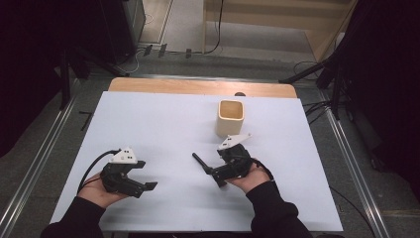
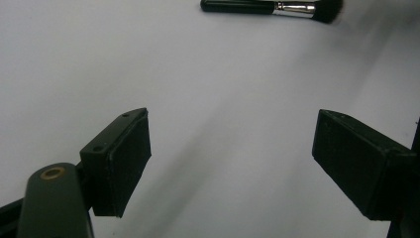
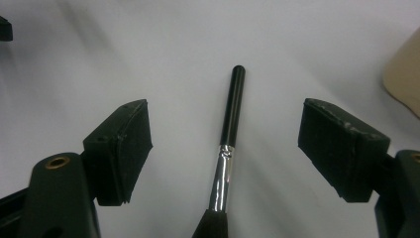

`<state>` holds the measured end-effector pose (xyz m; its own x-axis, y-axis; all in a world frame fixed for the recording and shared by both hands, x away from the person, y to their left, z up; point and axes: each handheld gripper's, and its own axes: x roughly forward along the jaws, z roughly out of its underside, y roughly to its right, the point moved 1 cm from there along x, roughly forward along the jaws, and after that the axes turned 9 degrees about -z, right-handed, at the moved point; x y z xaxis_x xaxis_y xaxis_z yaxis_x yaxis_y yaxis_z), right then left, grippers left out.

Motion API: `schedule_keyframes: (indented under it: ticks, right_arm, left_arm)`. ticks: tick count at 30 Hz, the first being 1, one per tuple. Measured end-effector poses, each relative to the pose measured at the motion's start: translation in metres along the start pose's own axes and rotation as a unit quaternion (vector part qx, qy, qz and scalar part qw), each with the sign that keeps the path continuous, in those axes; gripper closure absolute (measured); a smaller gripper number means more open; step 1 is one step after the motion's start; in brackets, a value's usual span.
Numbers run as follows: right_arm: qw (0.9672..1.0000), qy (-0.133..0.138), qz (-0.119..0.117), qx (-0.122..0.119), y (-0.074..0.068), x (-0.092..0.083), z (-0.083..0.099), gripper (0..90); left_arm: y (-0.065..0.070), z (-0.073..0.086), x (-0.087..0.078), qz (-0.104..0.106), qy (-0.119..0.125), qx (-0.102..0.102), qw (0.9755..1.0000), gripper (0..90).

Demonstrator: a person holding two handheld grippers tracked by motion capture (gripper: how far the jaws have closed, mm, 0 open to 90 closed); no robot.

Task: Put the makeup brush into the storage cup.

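Observation:
A makeup brush (image 3: 232, 116) with a black handle, a silver ferrule and dark bristles lies flat on the white table sheet (image 1: 163, 124). My right gripper (image 3: 225, 144) stands open, one jaw on each side of the brush, and neither pad touches it. The handle tip points away from the gripper, and in the high view it sticks out left of it as the brush (image 1: 200, 161). My left gripper (image 1: 146, 175) rests in a hand at the front left, open with nothing between its jaws. From that left gripper (image 2: 230, 163), the brush (image 2: 272, 6) lies farther off.
A beige square cup (image 1: 230, 118) stands upright behind the right gripper, and its edge, the cup (image 3: 403, 79), is at that view's right. The wooden table edge (image 1: 198, 87) runs along the back. Cables and dark stands lie on the floor beyond.

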<state>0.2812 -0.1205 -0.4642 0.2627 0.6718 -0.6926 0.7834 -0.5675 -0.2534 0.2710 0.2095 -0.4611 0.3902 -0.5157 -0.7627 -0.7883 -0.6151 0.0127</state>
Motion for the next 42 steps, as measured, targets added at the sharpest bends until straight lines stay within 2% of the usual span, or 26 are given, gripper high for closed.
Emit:
schedule_keyframes:
  ticks: [9,19,21,23,28,29,31,36,42]
  right_arm:
    - [0.9992,-0.041,0.001,-0.005,-0.004,-0.001,-0.017,20.0]
    - [0.9941,-0.108,-0.015,-0.002,-0.005,0.008,-0.03,18.5]
    - [0.9937,-0.111,-0.017,-0.004,-0.005,0.009,-0.03,18.3]
    - [0.9912,-0.132,-0.012,0.004,-0.005,0.013,-0.03,14.9]
    - [0.9883,-0.152,-0.008,0.014,-0.004,0.017,-0.03,14.8]
    - [0.9861,-0.165,-0.006,0.018,-0.005,0.018,-0.029,14.8]
    - [0.9854,-0.169,-0.007,0.018,-0.004,0.018,-0.029,14.9]
    - [0.9805,-0.194,0.002,0.031,-0.004,0.021,-0.031,15.1]
    - [0.9783,-0.205,0.014,0.023,-0.005,0.026,-0.034,15.7]
  left_arm:
    - [0.001,0.0,0.0,0.005,0.0,0.005,1.0,15.9]
    - [0.002,-0.002,0.0,0.006,-0.002,0.006,1.0,16.0]
    - [0.002,-0.001,0.001,0.005,-0.003,0.006,1.0,16.0]
    - [0.003,-0.002,0.001,0.006,-0.003,0.005,1.0,16.0]
    - [0.004,-0.002,0.001,0.007,-0.004,0.009,0.9999,16.0]
    - [0.004,-0.002,0.002,0.008,-0.004,0.01,0.9999,16.1]
    - [0.004,-0.002,0.002,0.009,-0.004,0.009,0.9999,16.1]
    - [0.003,-0.002,0.002,0.008,-0.004,0.005,1.0,16.2]
    - [0.002,-0.002,0.0,0.008,-0.002,0.002,1.0,16.2]
